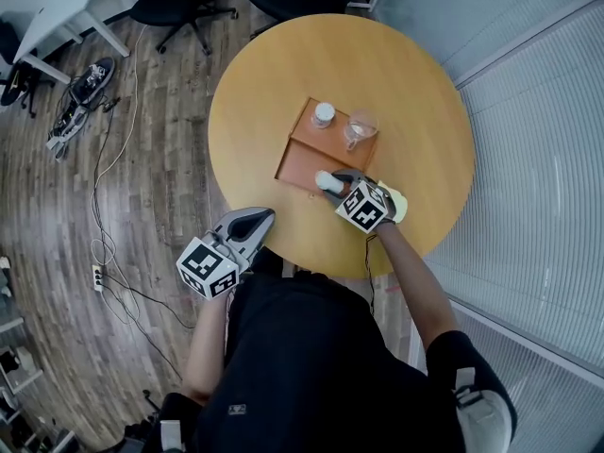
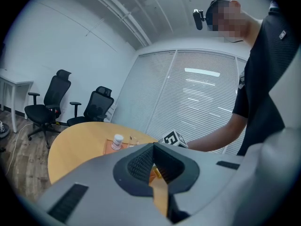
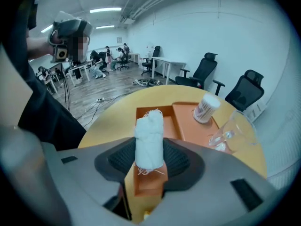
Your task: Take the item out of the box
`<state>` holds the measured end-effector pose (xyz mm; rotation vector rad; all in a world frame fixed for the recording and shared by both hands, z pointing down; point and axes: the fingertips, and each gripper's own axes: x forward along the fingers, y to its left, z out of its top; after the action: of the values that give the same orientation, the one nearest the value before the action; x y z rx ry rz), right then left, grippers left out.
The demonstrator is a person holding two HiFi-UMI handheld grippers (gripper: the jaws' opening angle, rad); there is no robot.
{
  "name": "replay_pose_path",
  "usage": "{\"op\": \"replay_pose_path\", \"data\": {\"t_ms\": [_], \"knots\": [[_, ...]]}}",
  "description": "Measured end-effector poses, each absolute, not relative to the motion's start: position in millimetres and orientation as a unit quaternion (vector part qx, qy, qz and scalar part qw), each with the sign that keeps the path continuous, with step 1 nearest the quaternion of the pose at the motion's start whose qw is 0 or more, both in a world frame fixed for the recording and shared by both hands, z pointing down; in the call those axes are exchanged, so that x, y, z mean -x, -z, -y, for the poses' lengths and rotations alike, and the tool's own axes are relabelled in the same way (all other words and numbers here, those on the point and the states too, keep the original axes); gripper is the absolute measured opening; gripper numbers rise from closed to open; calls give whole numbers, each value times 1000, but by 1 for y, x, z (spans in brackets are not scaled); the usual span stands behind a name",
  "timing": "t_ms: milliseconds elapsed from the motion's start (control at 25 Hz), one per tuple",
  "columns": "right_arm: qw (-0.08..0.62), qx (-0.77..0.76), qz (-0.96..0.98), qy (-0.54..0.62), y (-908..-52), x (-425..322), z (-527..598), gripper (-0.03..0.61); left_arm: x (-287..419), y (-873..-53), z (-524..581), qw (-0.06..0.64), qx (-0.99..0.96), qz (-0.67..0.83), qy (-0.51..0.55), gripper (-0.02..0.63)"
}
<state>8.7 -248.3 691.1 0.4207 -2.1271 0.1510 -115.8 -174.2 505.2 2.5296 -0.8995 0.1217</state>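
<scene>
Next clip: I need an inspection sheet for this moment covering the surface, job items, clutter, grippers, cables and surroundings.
Surface: round wooden table.
Job's things: open orange box; white cloth roll held upright over its near compartment.
Clutter: small white container in the far compartment; clear glass at the box's edge; shoes on the floor.
Grippers: right hand-held gripper shut on the roll; left hand-held gripper shut, empty, off the table's edge.
Cables: loose cables and power strip on the floor.
Surroundings: office chairs, blinds.
</scene>
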Motion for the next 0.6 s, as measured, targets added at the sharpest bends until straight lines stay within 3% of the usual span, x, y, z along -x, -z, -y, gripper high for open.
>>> {"op": "replay_pose_path", "data": {"t_ms": [440,600], "knots": [[375,-225,897,-67,-636,-16,243,169,98,-503,160,219,-920,321,-50,6],[305,-246,913,-117,-619,-18,236,167,91,-502,157,214,-921,320,-54,6]]}}
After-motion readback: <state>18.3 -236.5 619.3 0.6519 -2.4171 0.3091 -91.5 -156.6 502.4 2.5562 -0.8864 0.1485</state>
